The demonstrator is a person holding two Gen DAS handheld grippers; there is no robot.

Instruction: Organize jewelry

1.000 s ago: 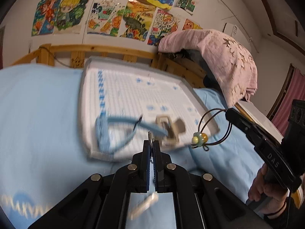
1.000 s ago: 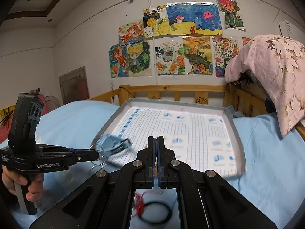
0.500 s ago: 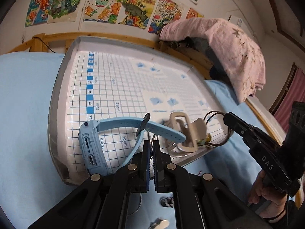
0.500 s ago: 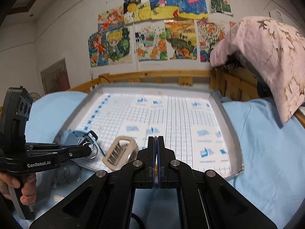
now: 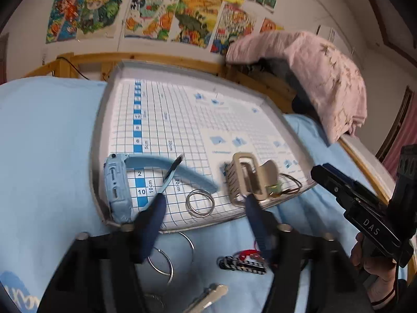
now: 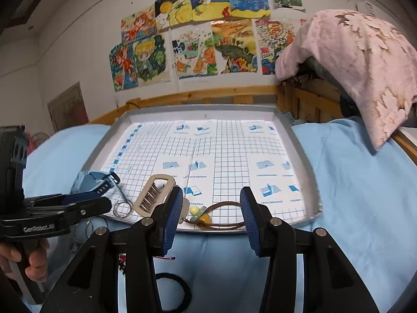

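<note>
Blue-padded fingers on both tools are spread wide with nothing between them. The left gripper (image 5: 206, 216) hangs over the near edge of the grey tray (image 5: 100, 140), and its spread fingers frame a pair of thin silver rings (image 5: 200, 203) lying overlapped on the grid sheet, not touching either pad as far as I can see. Left finger tip sits just beside the light blue kids' watch (image 5: 117, 185), whose strap arcs across the sheet; right finger tip is close to the beige hair claw clip (image 5: 245, 180).

The right gripper (image 6: 211, 219) is just as wide, and the brown cord hair tie with its beads (image 6: 200, 215) lies on the tray's near edge between its fingers, untouched.

Count on the tray: one watch, one claw clip, one beaded tie, two rings. On the blue bedsheet (image 5: 39, 169) in front of the tray: two more big rings (image 5: 161, 260), a checkered black-and-white clip (image 5: 242, 264), something red beside it, a blurry beige clip (image 5: 208, 296), and one black elastic (image 6: 173, 292).
</note>
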